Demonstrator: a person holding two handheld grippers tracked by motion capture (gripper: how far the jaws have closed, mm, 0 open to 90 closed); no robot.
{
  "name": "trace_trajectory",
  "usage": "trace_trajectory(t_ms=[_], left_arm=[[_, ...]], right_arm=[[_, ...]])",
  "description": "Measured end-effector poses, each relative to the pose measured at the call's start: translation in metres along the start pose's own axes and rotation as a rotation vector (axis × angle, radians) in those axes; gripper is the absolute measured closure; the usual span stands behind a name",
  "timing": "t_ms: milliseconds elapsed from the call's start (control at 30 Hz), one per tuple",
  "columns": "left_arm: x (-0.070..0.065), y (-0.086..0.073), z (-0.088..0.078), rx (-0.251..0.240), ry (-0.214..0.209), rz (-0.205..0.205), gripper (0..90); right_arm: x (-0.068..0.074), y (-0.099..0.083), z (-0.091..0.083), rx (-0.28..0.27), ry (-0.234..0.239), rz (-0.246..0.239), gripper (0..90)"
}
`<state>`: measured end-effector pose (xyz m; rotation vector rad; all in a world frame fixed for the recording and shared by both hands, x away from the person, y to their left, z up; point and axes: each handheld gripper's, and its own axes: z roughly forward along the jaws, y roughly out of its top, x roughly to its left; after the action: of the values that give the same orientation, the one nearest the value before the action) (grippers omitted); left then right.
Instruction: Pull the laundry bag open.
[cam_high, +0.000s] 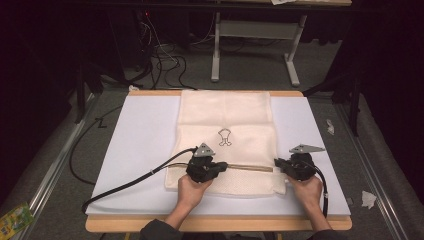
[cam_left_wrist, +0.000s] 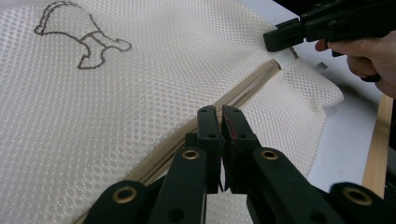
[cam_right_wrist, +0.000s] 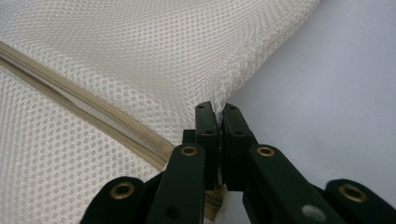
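A cream mesh bag (cam_high: 225, 112) lies flat on the white board (cam_high: 140, 140), with a small outline figure (cam_high: 224, 136) stitched on it. A tan zipper (cam_high: 250, 168) runs across its near part. My left gripper (cam_high: 224, 166) is shut at the zipper's left stretch. In the left gripper view its jaws (cam_left_wrist: 218, 112) meet right over the zipper line (cam_left_wrist: 252, 84); what they pinch is hidden. My right gripper (cam_high: 278, 162) is shut on the bag's right edge by the zipper's end. In its own view, the right gripper (cam_right_wrist: 217, 108) pinches the mesh (cam_right_wrist: 140, 46) beside the zipper (cam_right_wrist: 93, 116).
The board rests on a wooden table whose edge (cam_high: 215, 223) runs along the front. A black cable (cam_high: 125, 185) trails left from the left gripper. Grey desk legs (cam_high: 215, 55) and wires stand beyond. Paper scraps (cam_high: 368, 199) and a green packet (cam_high: 12, 220) lie on the floor.
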<state>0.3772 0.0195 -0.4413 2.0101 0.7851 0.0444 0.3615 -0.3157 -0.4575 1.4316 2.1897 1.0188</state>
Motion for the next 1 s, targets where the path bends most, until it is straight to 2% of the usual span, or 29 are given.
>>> trace_trajectory(t_ms=[267, 833, 1000], left_arm=[[0.001, 0.001, -0.003, -0.011, 0.003, -0.003, 87.2], [0.007, -0.003, -0.013, -0.021, 0.011, -0.017, 87.2], [0.01, -0.004, -0.016, -0.028, -0.007, -0.042, 87.2]], right_arm=[[0.0, 0.0, 0.0, -0.007, 0.009, 0.009, 88.4], [0.001, 0.002, 0.0, 0.004, 0.012, -0.004, 88.4], [0.002, 0.002, -0.001, 0.007, 0.009, -0.004, 88.4]])
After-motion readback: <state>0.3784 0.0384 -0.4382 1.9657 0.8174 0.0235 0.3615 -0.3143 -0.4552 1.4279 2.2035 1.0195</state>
